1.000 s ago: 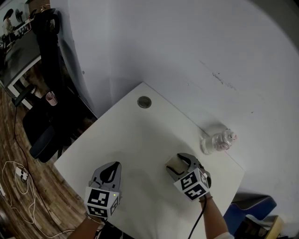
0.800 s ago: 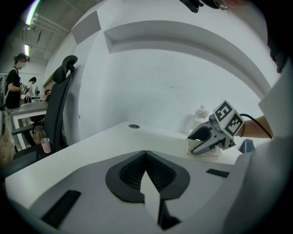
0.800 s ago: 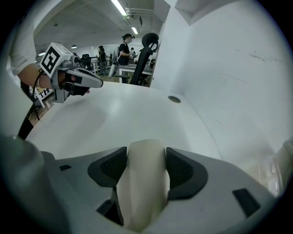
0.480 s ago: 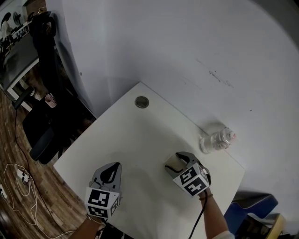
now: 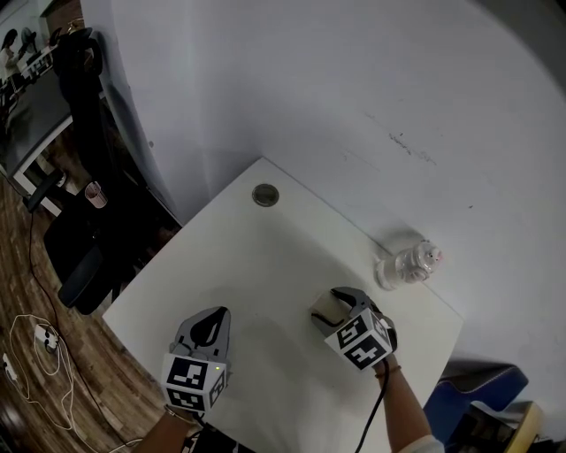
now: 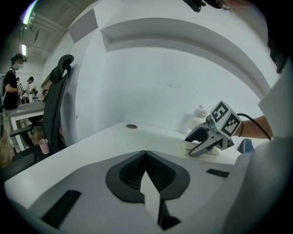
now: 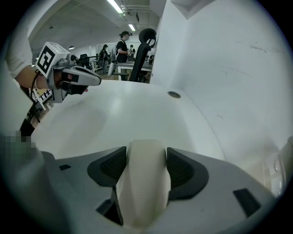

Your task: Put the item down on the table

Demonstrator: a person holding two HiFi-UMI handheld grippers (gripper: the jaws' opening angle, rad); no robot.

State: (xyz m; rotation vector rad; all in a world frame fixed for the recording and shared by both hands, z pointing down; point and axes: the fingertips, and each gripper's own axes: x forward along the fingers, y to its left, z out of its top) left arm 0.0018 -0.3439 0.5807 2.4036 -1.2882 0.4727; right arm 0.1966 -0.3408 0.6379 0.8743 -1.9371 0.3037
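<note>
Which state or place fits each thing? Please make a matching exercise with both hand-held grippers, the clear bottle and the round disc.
1 left hand-held gripper
2 right hand-held gripper
3 clear bottle
4 round disc

A near the far corner of the table
B shut on the pale item
C shut, empty
D at the table's right end

Pairs: 1-C; 2-B; 3-D; 4-A

White table (image 5: pixel 256 257) cornered against plain white wall (image 5: pixel 354 80), wood-plank floor (image 5: pixel 18 257) at left, black office chair (image 5: pixel 80 265) beside table, strip lights (image 7: pixel 120 9) along ceiling.
</note>
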